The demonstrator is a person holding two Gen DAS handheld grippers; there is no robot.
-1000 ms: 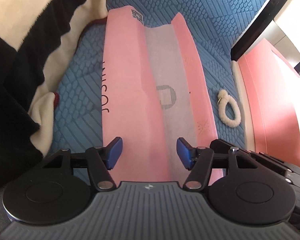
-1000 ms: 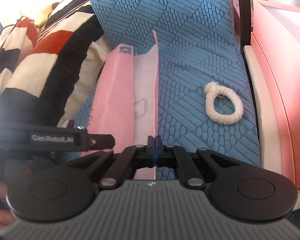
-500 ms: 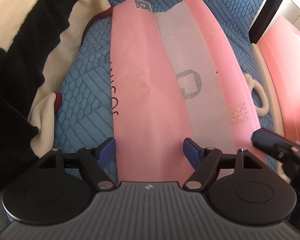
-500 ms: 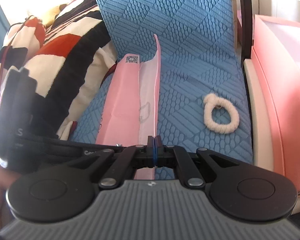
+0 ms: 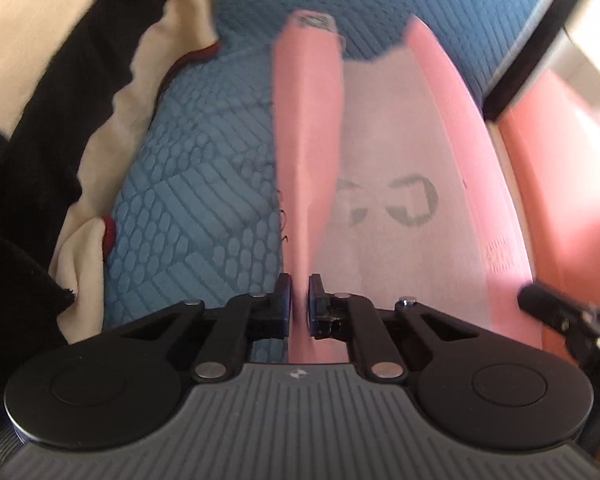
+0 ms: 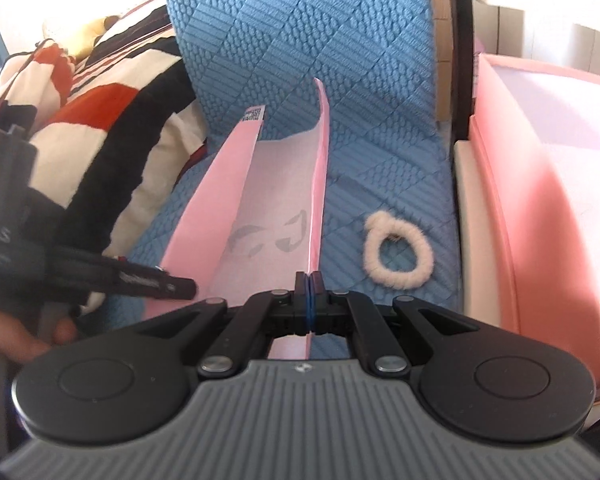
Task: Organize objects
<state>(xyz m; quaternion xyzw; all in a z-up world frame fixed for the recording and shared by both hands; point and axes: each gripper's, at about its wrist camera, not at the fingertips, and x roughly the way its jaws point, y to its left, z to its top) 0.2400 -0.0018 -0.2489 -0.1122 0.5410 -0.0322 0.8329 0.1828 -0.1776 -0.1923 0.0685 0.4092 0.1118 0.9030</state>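
Left gripper (image 5: pixel 299 300) was pinching the left edge of the pink bag (image 5: pixel 384 184), which stretched away toward 12 o'clock over the blue quilted cover (image 5: pixel 204 184). Right gripper (image 6: pixel 308 292) was clamped on the bag's right edge, that wall standing upright. Fluffy hair tie (image 6: pixel 398 254) lay at 1 o'clock of the right gripper, apart from the bag.

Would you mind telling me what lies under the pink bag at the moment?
Under the pink bag is the blue quilted cover, showing on both sides. Whatever sits directly beneath the bag is covered and cannot be seen. The white fluffy hair tie lies beside it, not under.
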